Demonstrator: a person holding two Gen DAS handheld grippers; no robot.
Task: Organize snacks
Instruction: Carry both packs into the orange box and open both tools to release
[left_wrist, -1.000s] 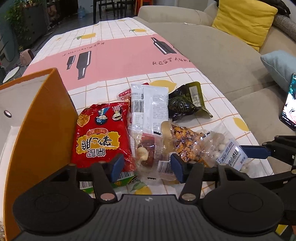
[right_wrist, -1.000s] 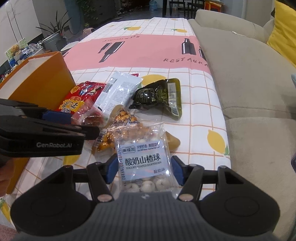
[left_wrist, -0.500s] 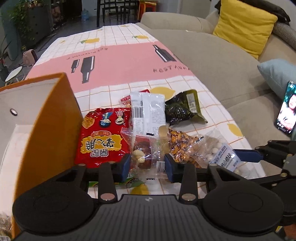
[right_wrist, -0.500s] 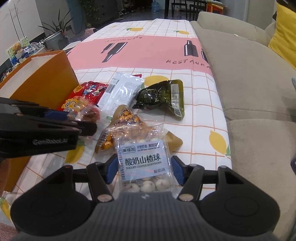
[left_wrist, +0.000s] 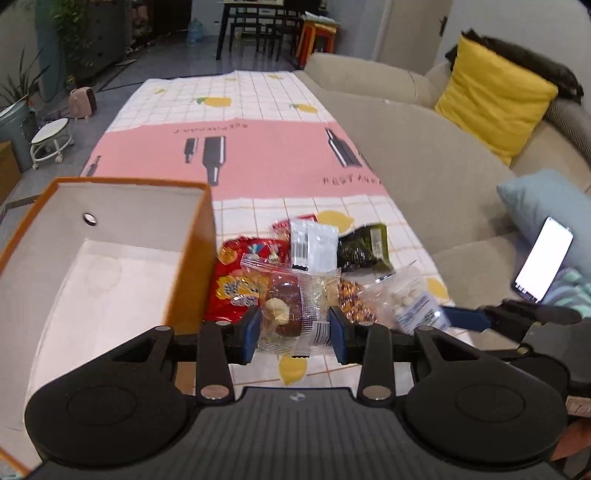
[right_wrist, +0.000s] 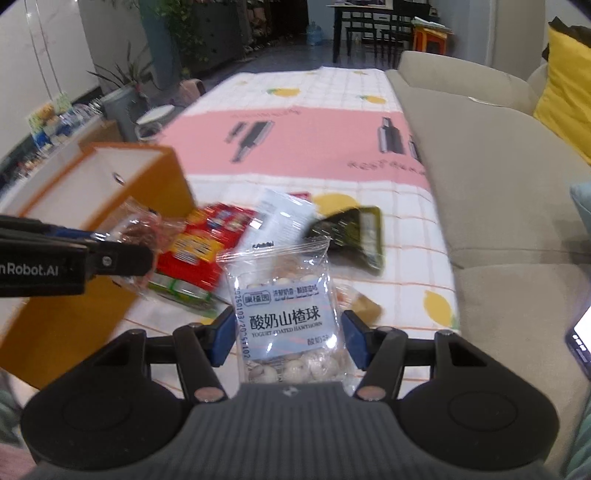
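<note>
Both grippers lifted since earlier, angled down: left gripper (left_wrist: 292, 334) clamps clear snack packet (left_wrist: 291, 314); right gripper (right_wrist: 288, 338) clamps hawthorn-ball bag (right_wrist: 282, 306).

**Colours across the snack desk**

A white grid-and-lemon tablecloth with a pink band (left_wrist: 266, 155) is covering the desk. An orange cardboard box, white inside (left_wrist: 192, 266), is sitting beside a glossy red snack packet (left_wrist: 229, 291), with a dark green foil pouch (left_wrist: 364, 249) nearby. A yellow cushion (left_wrist: 491, 99) is brightening the beige sofa (left_wrist: 417, 177).

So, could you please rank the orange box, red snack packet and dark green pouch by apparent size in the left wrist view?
1. Orange cardboard box, by far.
2. Red foil snack packet, partly hidden.
3. Dark green plastic pouch; it lies farther away, so its ranking against the red packet is unsure.
</note>
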